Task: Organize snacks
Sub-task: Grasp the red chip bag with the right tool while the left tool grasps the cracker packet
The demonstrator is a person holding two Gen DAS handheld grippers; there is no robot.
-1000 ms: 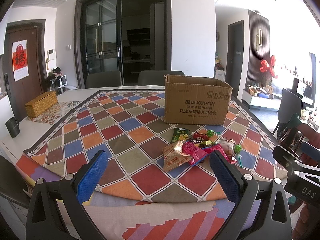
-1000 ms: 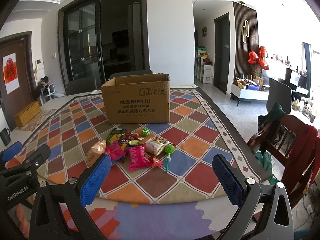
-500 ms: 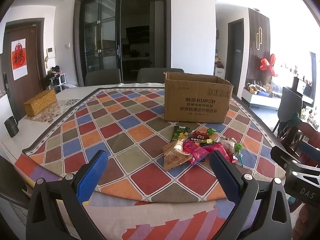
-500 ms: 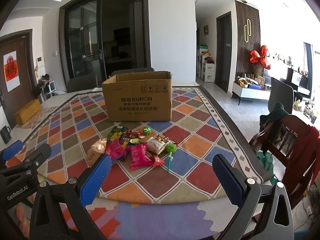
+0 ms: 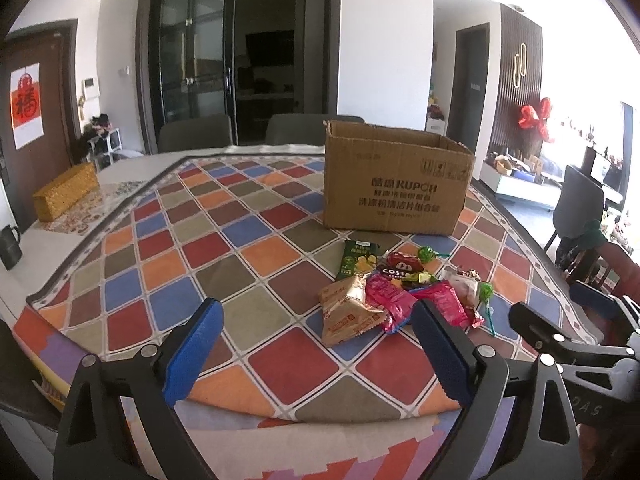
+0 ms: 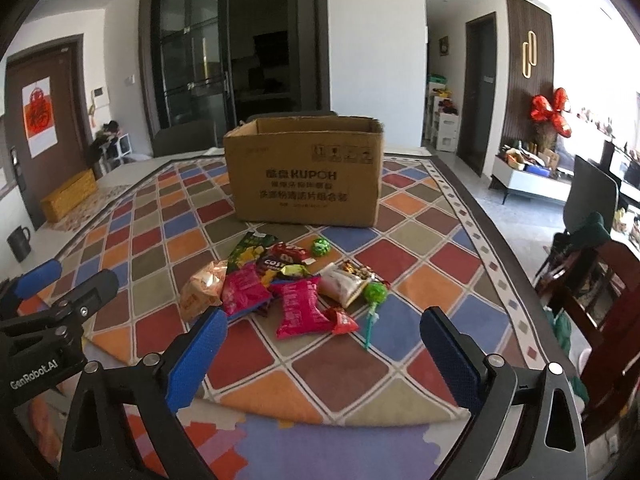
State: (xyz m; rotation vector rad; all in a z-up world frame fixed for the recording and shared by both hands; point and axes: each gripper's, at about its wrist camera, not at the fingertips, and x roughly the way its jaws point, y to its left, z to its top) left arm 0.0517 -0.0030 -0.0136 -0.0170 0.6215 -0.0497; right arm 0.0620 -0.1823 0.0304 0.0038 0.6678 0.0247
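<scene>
A pile of snacks lies on the chequered tablecloth (image 5: 224, 240) in front of an open cardboard box (image 5: 394, 188) (image 6: 306, 176). It holds an orange packet (image 5: 348, 312) (image 6: 200, 290), pink packets (image 5: 390, 300) (image 6: 300, 308), a green packet (image 5: 358, 260) (image 6: 248, 250) and a green lollipop (image 5: 486, 292) (image 6: 375, 294). My left gripper (image 5: 314, 303) hovers near the table's front edge, just short of the orange packet. Its jaws are closing slightly with nothing between them. My right gripper (image 6: 324, 314) hangs before the pink packets, its jaws also closing on nothing.
A woven tissue box (image 5: 66, 190) and a dark mug (image 5: 9, 246) stand at the table's left end. Grey chairs (image 5: 196, 132) sit behind the table. A wooden chair (image 6: 600, 280) draped with clothes stands to the right, off the table.
Both grippers have come forward and dipped towards the snack pile, which now looks larger. Their blue fingers stand slightly closer together.
</scene>
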